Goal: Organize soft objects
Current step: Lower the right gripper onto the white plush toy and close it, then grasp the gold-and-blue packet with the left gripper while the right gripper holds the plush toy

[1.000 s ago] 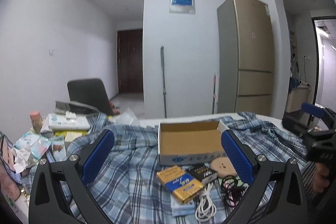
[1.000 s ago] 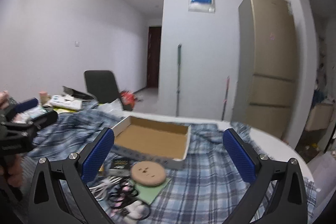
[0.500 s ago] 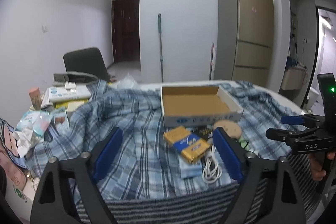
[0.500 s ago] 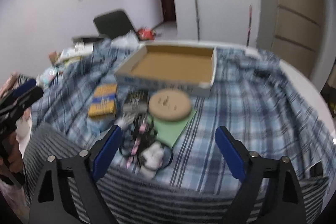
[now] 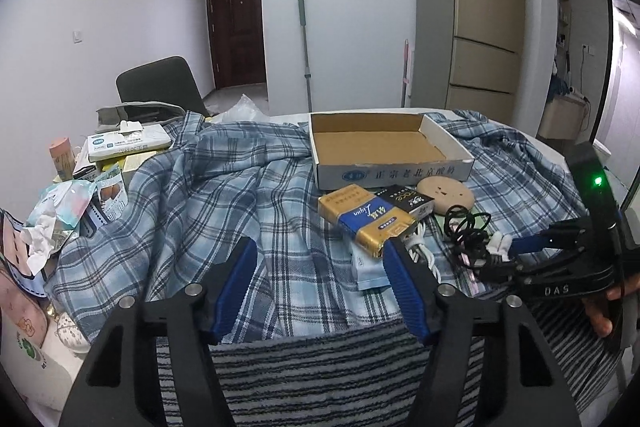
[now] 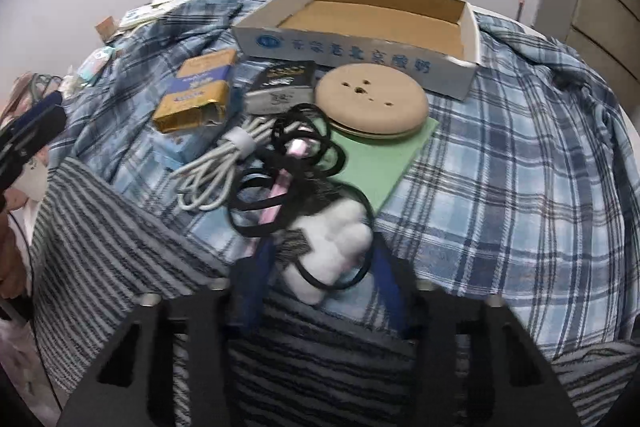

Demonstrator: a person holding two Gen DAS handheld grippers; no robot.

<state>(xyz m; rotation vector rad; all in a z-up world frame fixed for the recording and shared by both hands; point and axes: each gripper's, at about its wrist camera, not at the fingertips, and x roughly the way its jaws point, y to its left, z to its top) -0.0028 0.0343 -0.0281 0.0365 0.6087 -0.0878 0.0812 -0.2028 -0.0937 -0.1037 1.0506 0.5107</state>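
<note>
Found white plush (image 6: 340,243) straight ahead between right gripper's (image 6: 320,255) jaws, at near edge, long axis near-to-far; jaws just closing, not visibly pinching. Left gripper (image 5: 320,247) farther left, narrowing, parted, empty above plaid cloth (image 5: 240,195).

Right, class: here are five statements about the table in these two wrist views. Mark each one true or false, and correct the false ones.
1. The cardboard box holds folded clothes. False: it is empty.
2. The round tan disc lies partly on a green sheet. True.
3. The white fluffy toy sits between the right gripper's fingers. True.
4. The gold and blue pack stands inside the box. False: it lies on the plaid shirt, outside the box.
5. The left gripper grips the white cable. False: nothing is between its fingers.
</note>
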